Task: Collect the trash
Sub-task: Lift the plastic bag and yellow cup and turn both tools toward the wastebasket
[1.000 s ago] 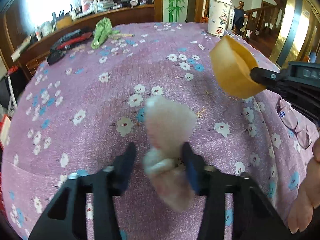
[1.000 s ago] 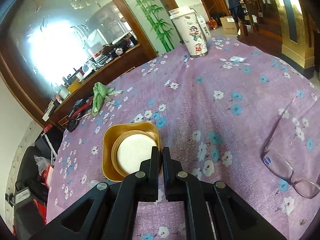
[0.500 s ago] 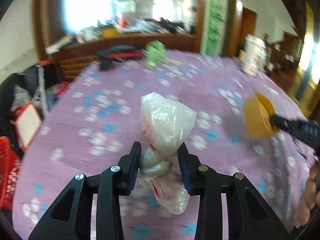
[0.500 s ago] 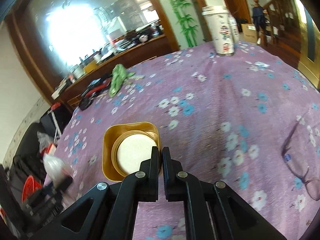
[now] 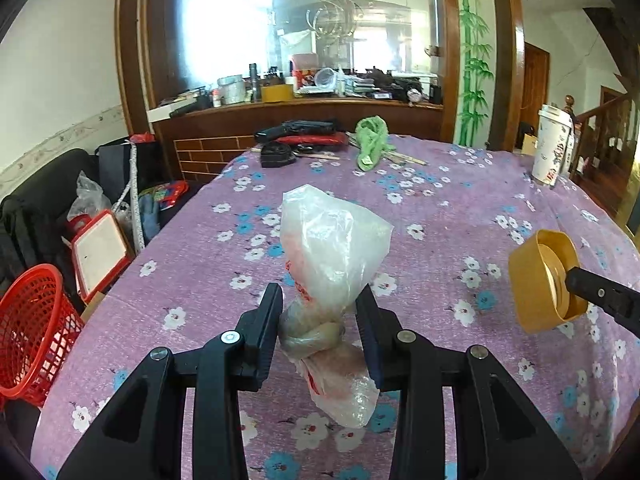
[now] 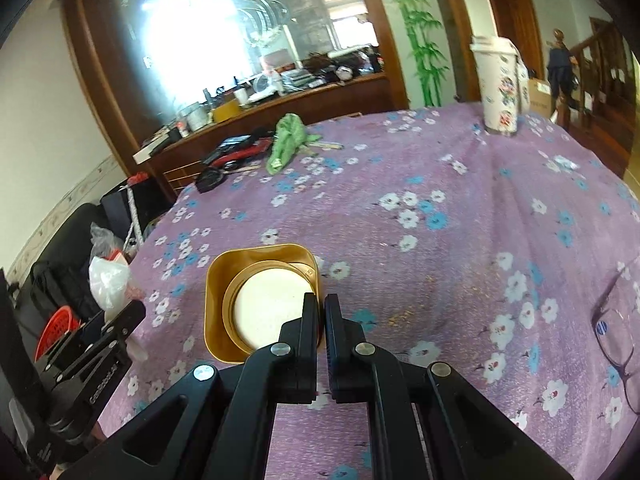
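My left gripper [image 5: 320,312] is shut on a knotted clear plastic bag [image 5: 332,248] with red print, held above the purple flowered tablecloth [image 5: 440,216]. The bag [image 6: 108,280] and that gripper [image 6: 100,344] also show at the left edge of the right wrist view. My right gripper [image 6: 320,312] is shut on the rim of a square gold container [image 6: 260,304] with a white round inside, lifted off the cloth. In the left wrist view that gold container [image 5: 540,284] hangs at the right, pinched by the black fingers [image 5: 592,292]. A red mesh basket [image 5: 36,328] stands on the floor at the table's left.
A tall printed paper cup [image 5: 554,144] stands at the far right of the table. A green cloth [image 5: 372,140] and black and red items [image 5: 304,136] lie at the far edge. Glasses [image 6: 616,336] lie at the right. A sofa [image 5: 36,208] with clutter lies left.
Both grippers have swung left with their loads. The left wrist view now takes in the table's left edge, the sofa and the red basket. The left gripper has come into the right wrist view.
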